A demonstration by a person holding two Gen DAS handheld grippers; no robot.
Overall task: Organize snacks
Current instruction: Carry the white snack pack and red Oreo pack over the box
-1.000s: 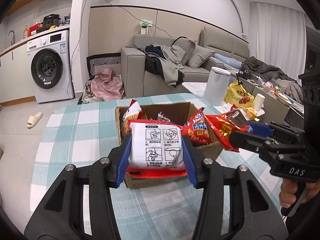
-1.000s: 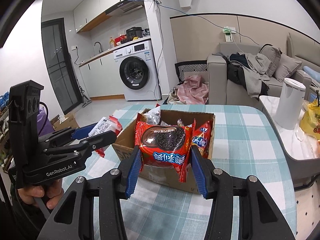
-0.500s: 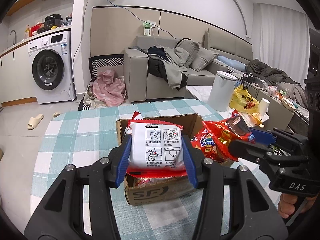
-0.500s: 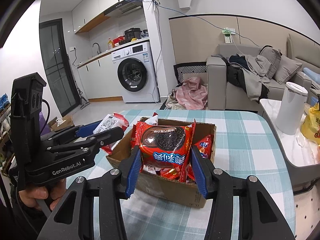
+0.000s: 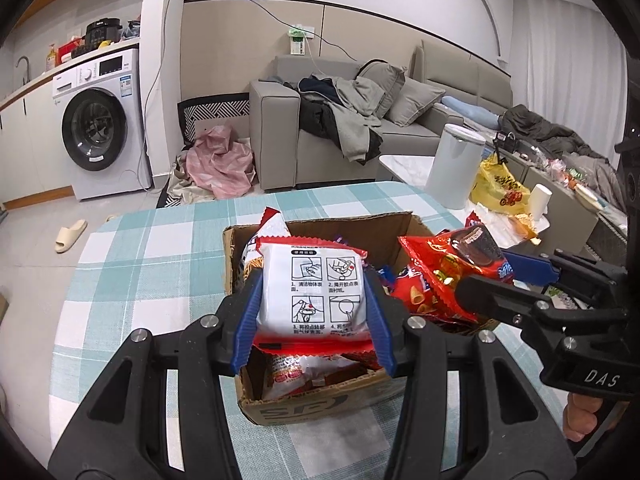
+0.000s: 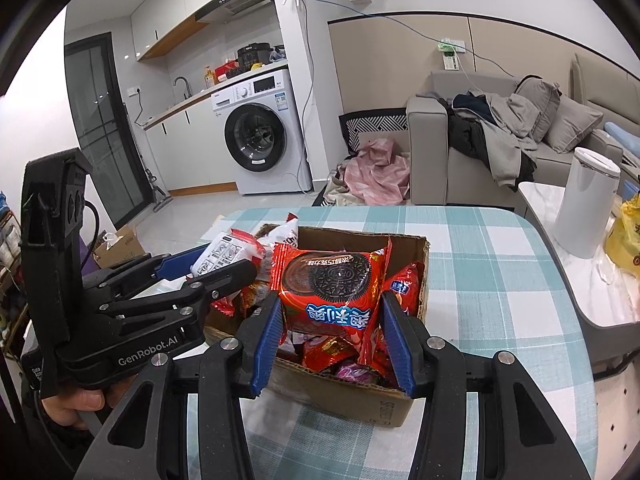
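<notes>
My left gripper (image 5: 314,312) is shut on a white snack packet with red edges (image 5: 312,294), held just above the open cardboard box (image 5: 320,402) of snacks. The right gripper (image 6: 332,328) is shut on a red Oreo packet (image 6: 334,288), also over the box (image 6: 386,408). In the left wrist view the right gripper (image 5: 496,276) comes in from the right with the Oreo packet (image 5: 448,260). In the right wrist view the left gripper (image 6: 212,264) reaches in from the left with the white packet (image 6: 224,252). Several red snack bags fill the box.
The box stands on a round table with a teal checked cloth (image 5: 160,264). To the right is a white side table (image 6: 568,264) with a white cylinder bin (image 6: 584,204) and a yellow bag (image 5: 500,190). A sofa, washing machine and floor lie beyond.
Both grippers have moved forward and a little down over the box, each still holding its packet. The box now sits lower and closer in both views.
</notes>
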